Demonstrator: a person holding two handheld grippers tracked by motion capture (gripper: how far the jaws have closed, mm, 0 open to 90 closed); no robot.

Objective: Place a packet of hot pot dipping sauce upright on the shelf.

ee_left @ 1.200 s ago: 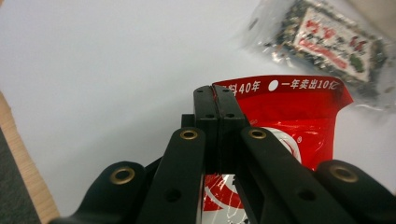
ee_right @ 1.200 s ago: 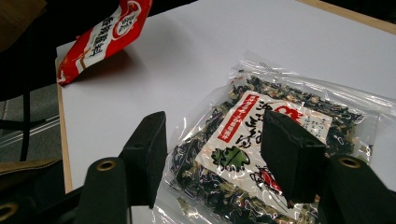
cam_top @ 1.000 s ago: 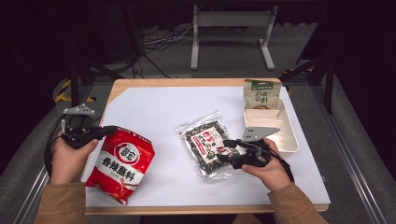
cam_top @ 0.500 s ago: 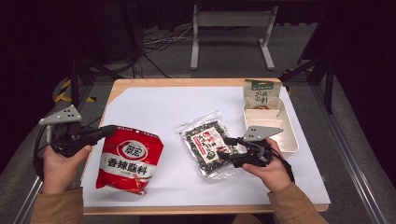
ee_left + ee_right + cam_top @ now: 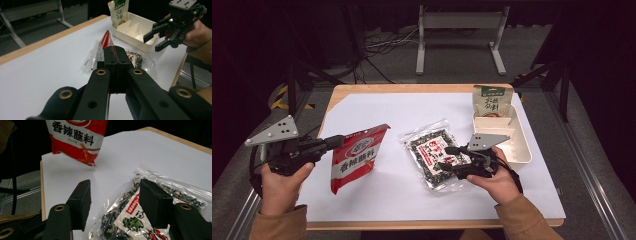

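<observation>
Left gripper (image 5: 337, 142): jaws clenched on the top edge of the red seasoning packet (image 5: 357, 157). The packet hangs from the jaw tips, tilted, lifted off the white table sheet (image 5: 402, 200), its lower end down and toward the person. In the left gripper view the two black jaws stand pressed together, a sliver of red packet (image 5: 107, 40) showing just past their tips. In the right gripper view the packet (image 5: 77, 137) floats clear of the sheet, its shadow below it.

Clear bag of dark dried fungus (image 5: 437, 157): lies flat on the sheet, to the right of the held packet and apart from it, directly at the tips of the right gripper (image 5: 447, 158).

Right gripper: jaws released, standing wide. In the right gripper view one jaw is over bare sheet just beside the bag's edge, the other over the bag (image 5: 150, 215) itself; pads not pressing on it, nothing grasped. The left gripper view shows this gripper (image 5: 155, 41) with its jaws parted.

White divided tray (image 5: 517, 145): just beyond the right gripper, to its right. A green pouch (image 5: 489, 102) leans at the tray's far end.
</observation>
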